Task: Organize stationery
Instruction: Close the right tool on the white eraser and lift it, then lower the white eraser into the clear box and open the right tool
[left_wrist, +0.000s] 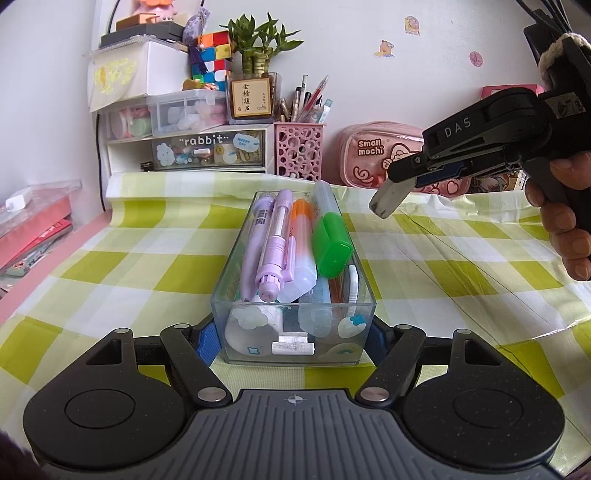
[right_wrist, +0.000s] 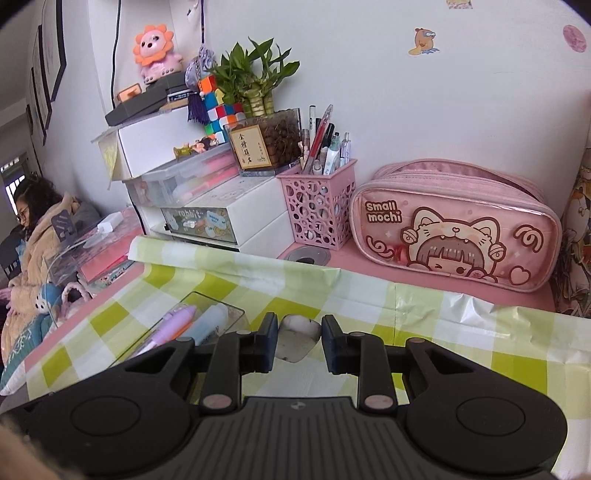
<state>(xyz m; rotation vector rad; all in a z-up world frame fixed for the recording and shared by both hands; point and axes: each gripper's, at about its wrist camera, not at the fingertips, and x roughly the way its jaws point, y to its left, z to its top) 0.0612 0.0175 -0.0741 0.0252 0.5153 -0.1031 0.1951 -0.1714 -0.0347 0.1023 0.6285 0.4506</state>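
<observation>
We grip the clear plastic box (left_wrist: 293, 325) by its near end with our left gripper (left_wrist: 293, 338), the blue pads pressed against both side walls. The box rests on the green-checked tablecloth (left_wrist: 110, 266) toward the middle of the tabletop, its long axis running away from us toward the back edge. Inside, a purple pen (left_wrist: 275, 243), an orange-capped marker (left_wrist: 301, 240) and a green-capped marker (left_wrist: 330, 243) lie lengthwise along that axis, their caps toward the near end wall.

Above the tablecloth, to the right of the box and clear of it, our right gripper (left_wrist: 391, 197) carries a worn white eraser (right_wrist: 297, 341). The eraser sits between the pads, which are drawn in close around it; its grey tip points down toward the cloth in the left wrist view.

A pink pencil case (right_wrist: 454, 225) and a pink pen holder (right_wrist: 317, 210) stand along the back edge of the tabletop.
</observation>
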